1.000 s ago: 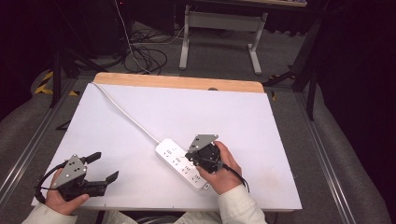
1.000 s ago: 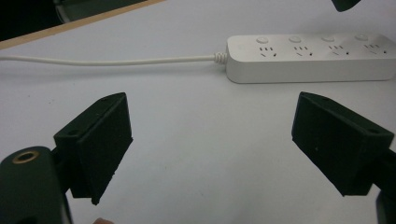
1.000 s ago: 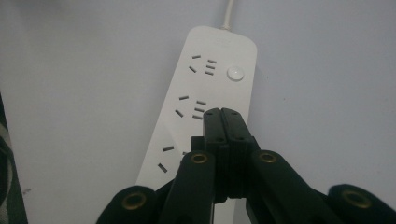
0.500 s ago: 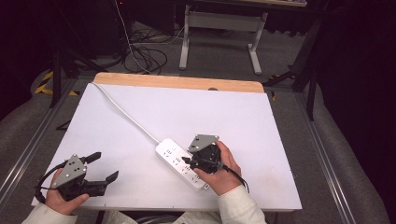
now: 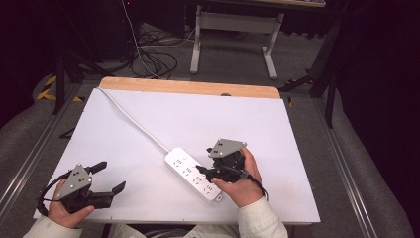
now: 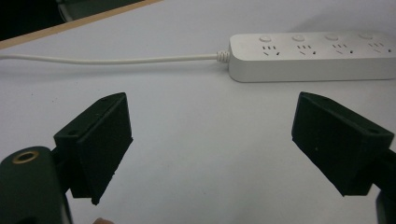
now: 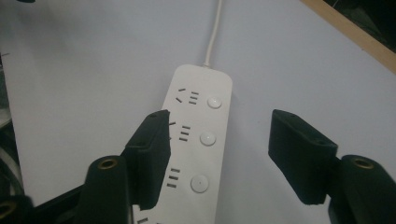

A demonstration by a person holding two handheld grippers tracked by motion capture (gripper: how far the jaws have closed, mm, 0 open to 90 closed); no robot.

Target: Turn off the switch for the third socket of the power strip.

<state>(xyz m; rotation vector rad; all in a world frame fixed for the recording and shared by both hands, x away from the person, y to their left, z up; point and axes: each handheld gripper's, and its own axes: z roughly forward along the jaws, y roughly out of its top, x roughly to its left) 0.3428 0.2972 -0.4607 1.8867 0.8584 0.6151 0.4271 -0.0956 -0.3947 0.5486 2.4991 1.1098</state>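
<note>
A white power strip (image 5: 192, 174) lies at the front middle of the white table, and its white cable (image 5: 131, 119) runs off to the far left corner. My right gripper (image 5: 204, 161) hovers over the strip's right side, open, pointing left. In the right gripper view the open right gripper (image 7: 219, 121) stands over the power strip (image 7: 198, 140), its left jaw overlapping the socket row beside the round buttons. My left gripper (image 5: 111, 177) rests at the front left, open and holding nothing. The left gripper view has the left gripper (image 6: 210, 107) wide apart, with the power strip (image 6: 317, 56) and cable (image 6: 116, 59) beyond.
The white table top (image 5: 247, 119) has a wooden strip (image 5: 188, 87) along its far edge. Beyond it are a white metal stand (image 5: 233, 29) and loose cables on the floor (image 5: 153, 54). Bare table surface spreads on all sides of the strip.
My right gripper has edged slightly to the right over the power strip. The left gripper and the strip have stayed still.
</note>
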